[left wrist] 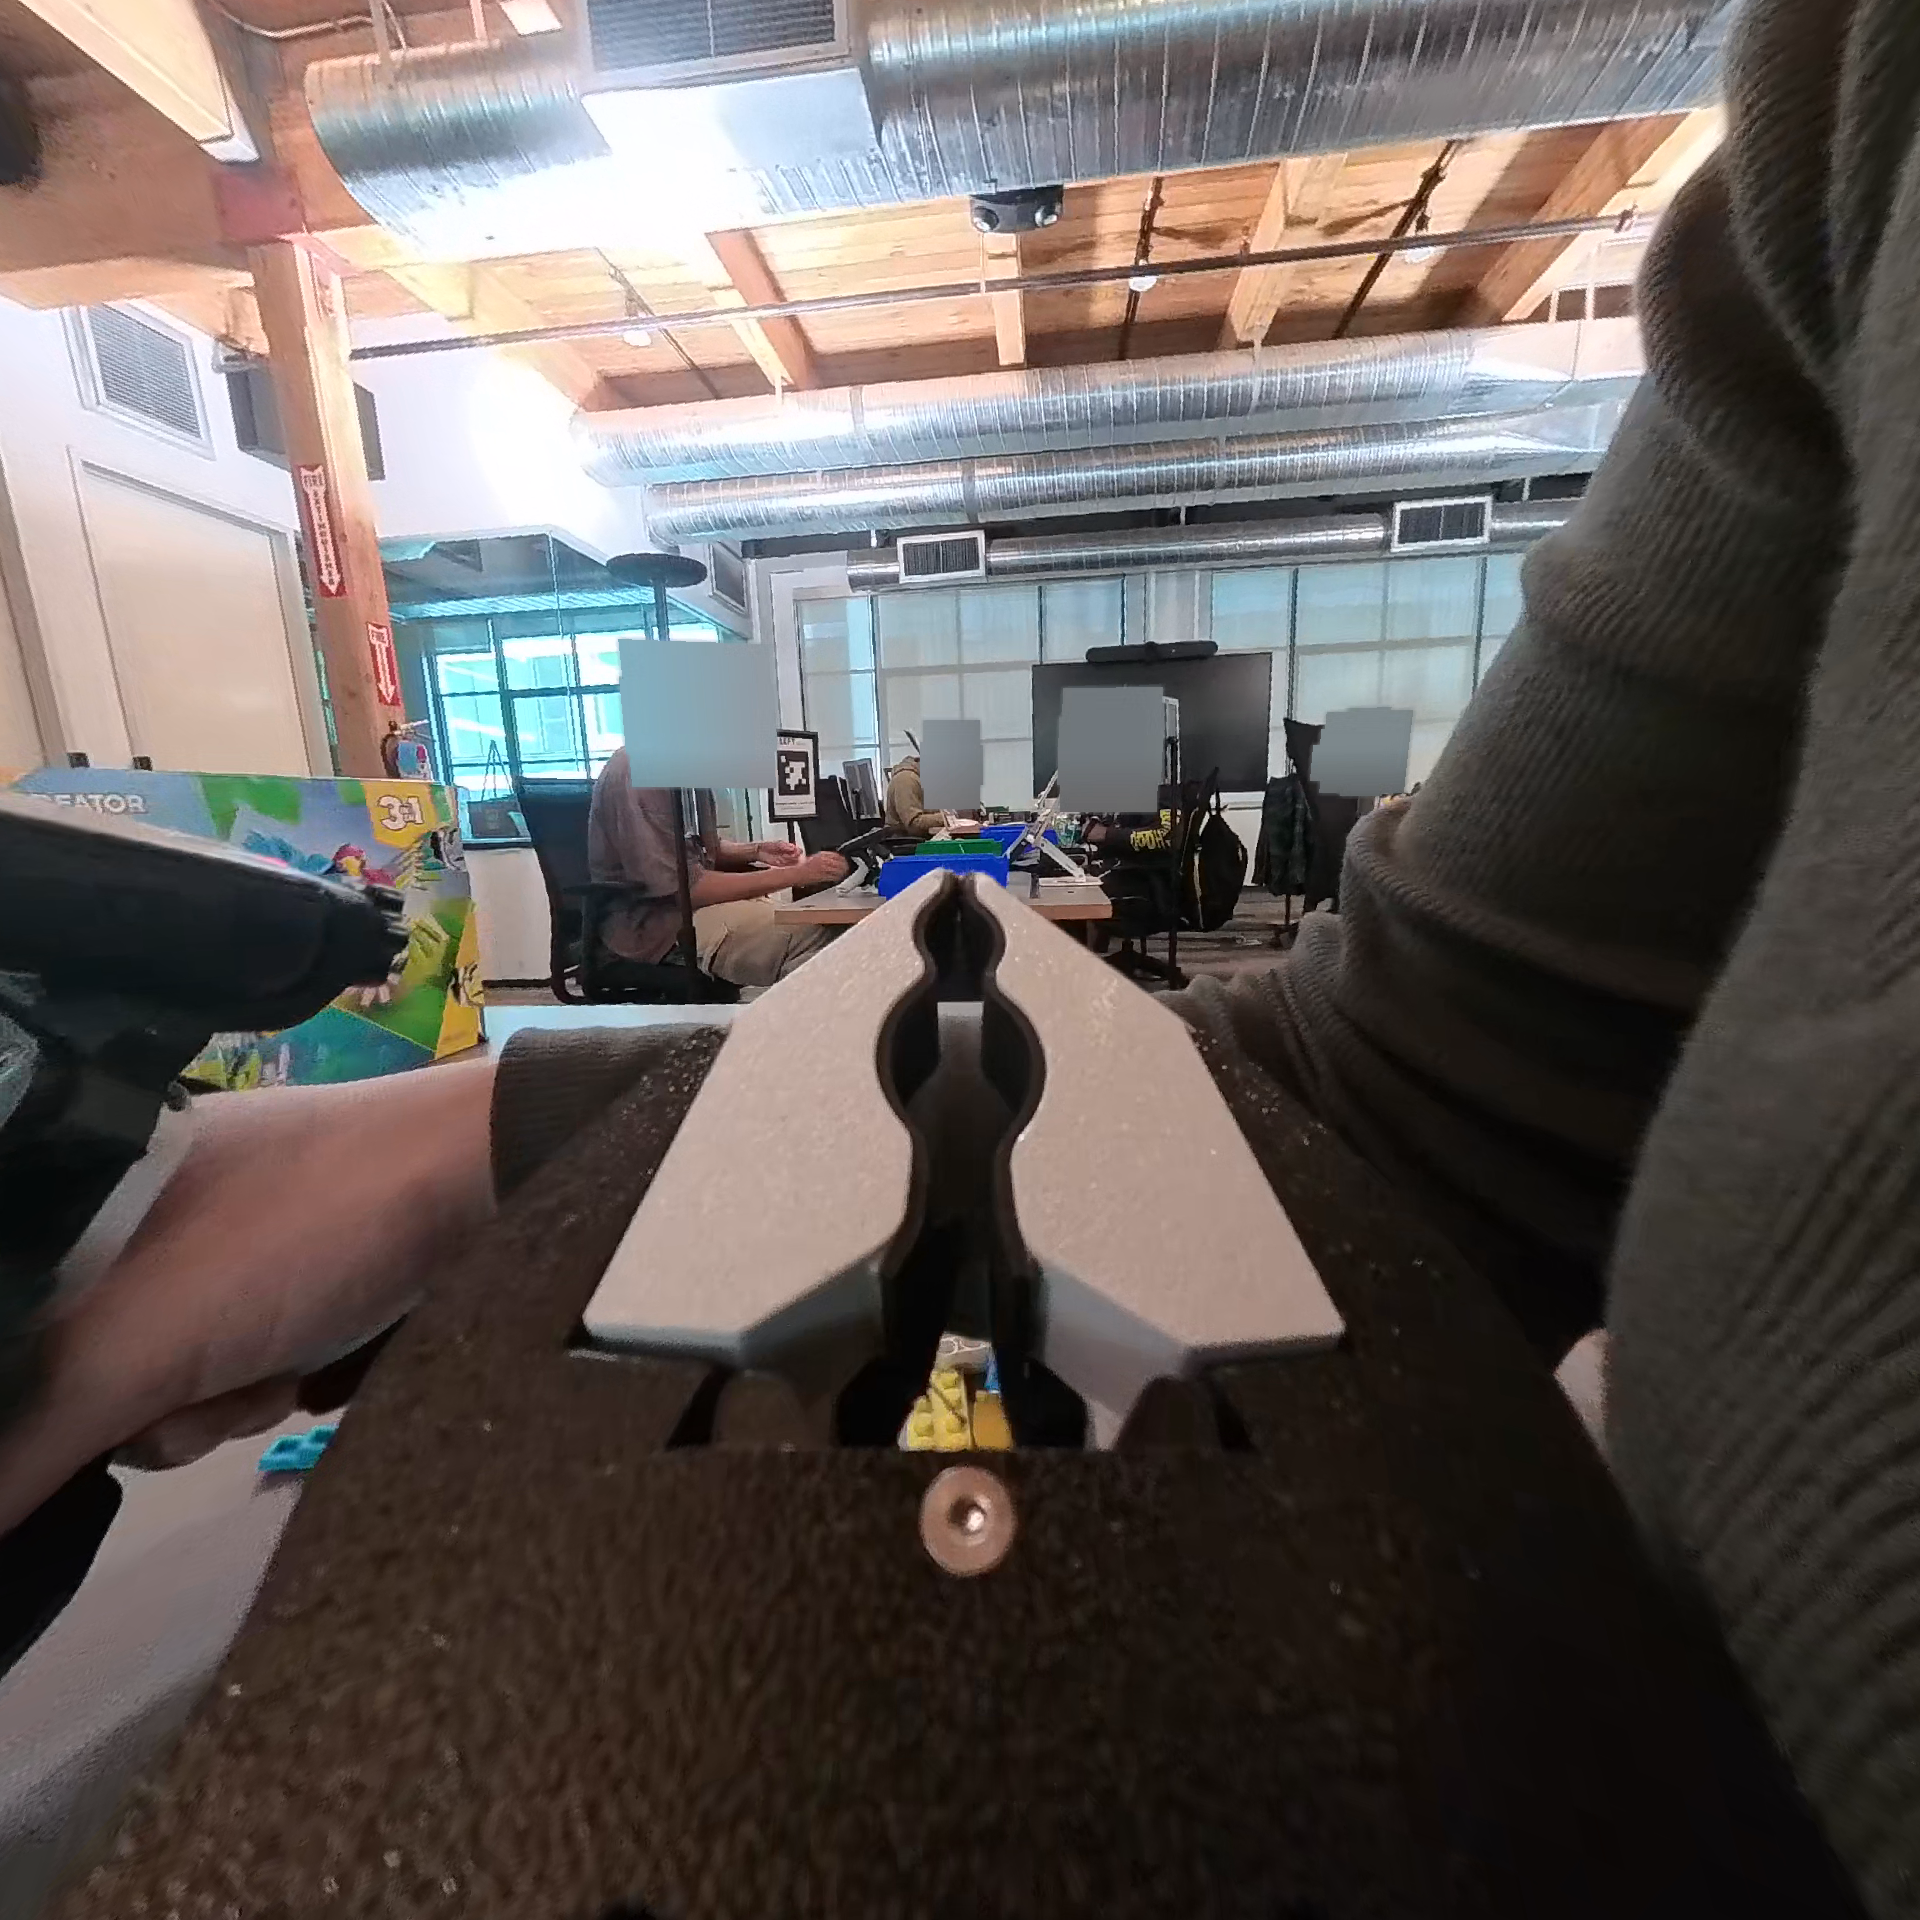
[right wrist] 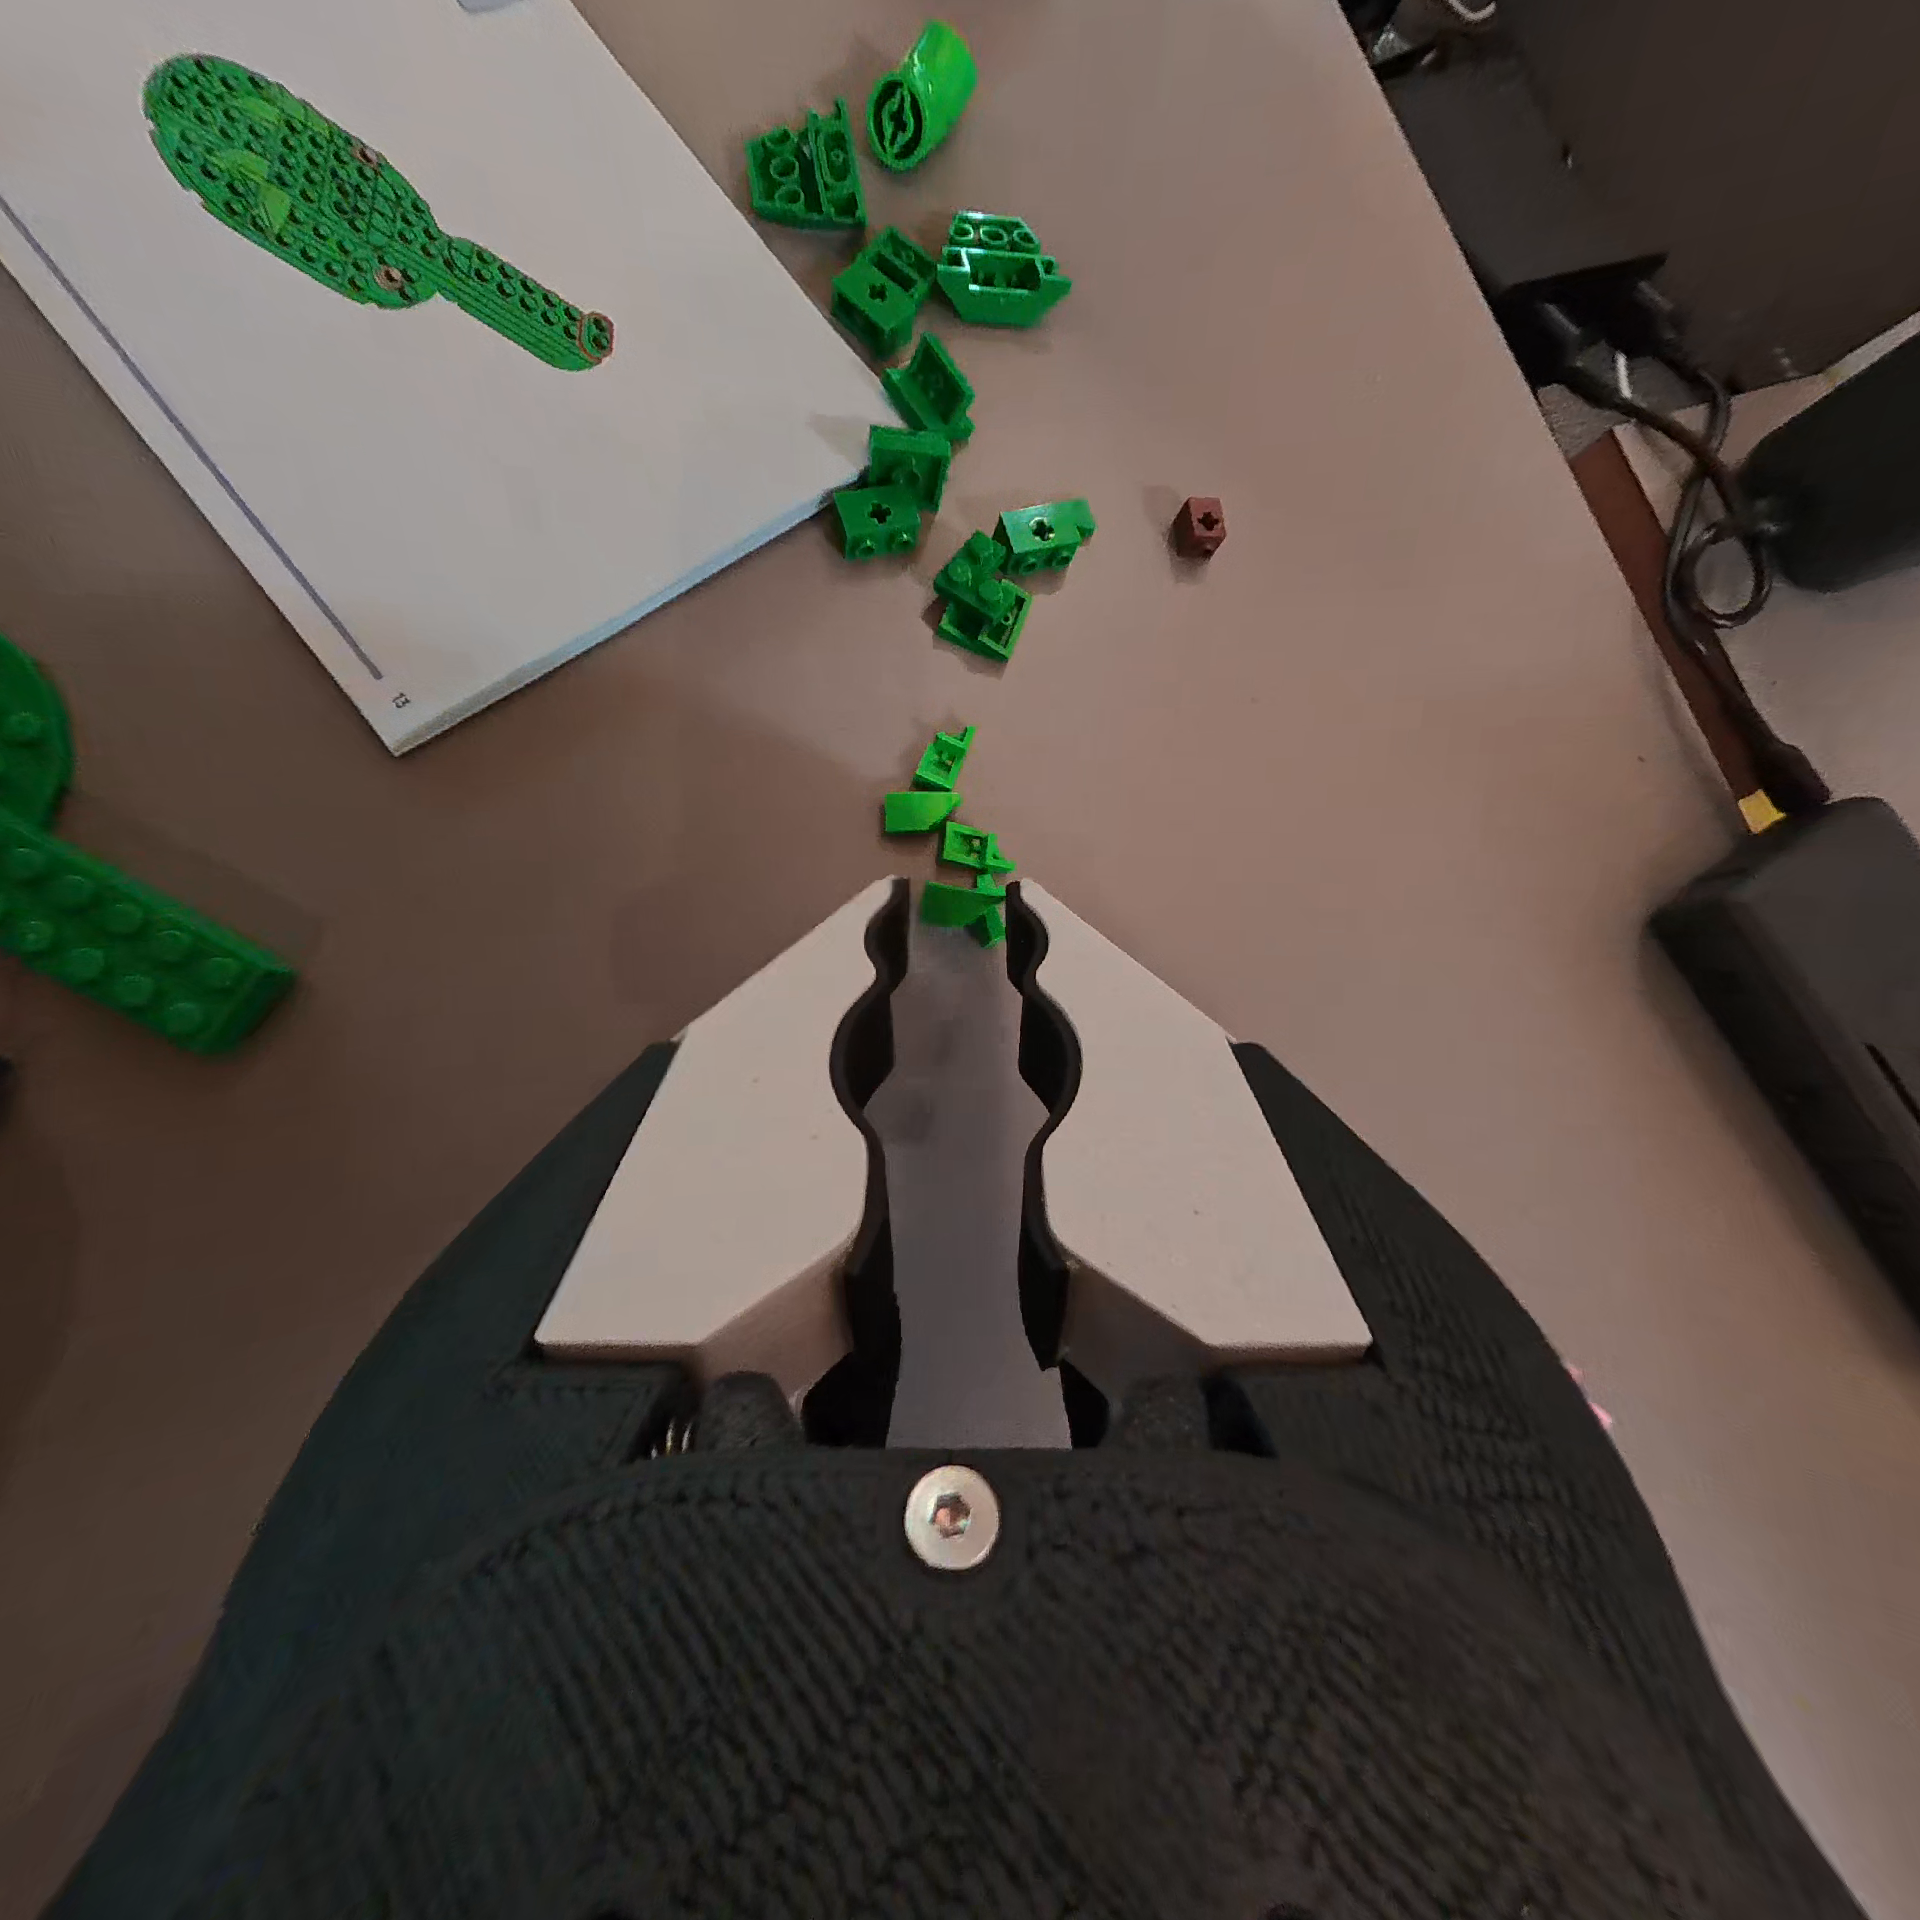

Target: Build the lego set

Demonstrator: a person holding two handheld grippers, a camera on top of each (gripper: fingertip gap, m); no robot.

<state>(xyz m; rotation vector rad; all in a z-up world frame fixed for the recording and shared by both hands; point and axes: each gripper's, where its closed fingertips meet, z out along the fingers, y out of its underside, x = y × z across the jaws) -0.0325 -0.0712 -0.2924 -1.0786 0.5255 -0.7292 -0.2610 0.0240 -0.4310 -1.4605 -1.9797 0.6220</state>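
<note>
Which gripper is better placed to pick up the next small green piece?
Right. The right gripper is open, pointing down at the table with small green pieces just beyond its tips. The left gripper is shut and aimed out across the room.

One brown brick [right wrist: 1202, 527], one instruction booklet [right wrist: 436, 416], one set box [left wrist: 343, 904].

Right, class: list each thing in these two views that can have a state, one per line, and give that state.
Left gripper: shut, empty, pointing out across the room.
Right gripper: open, above the small green pieces.
Instruction booklet: open, flat on the table.
Green plate assembly: partly built, lying flat.
Brown brick: loose, apart from the green bricks.
Box: standing upright.
</note>
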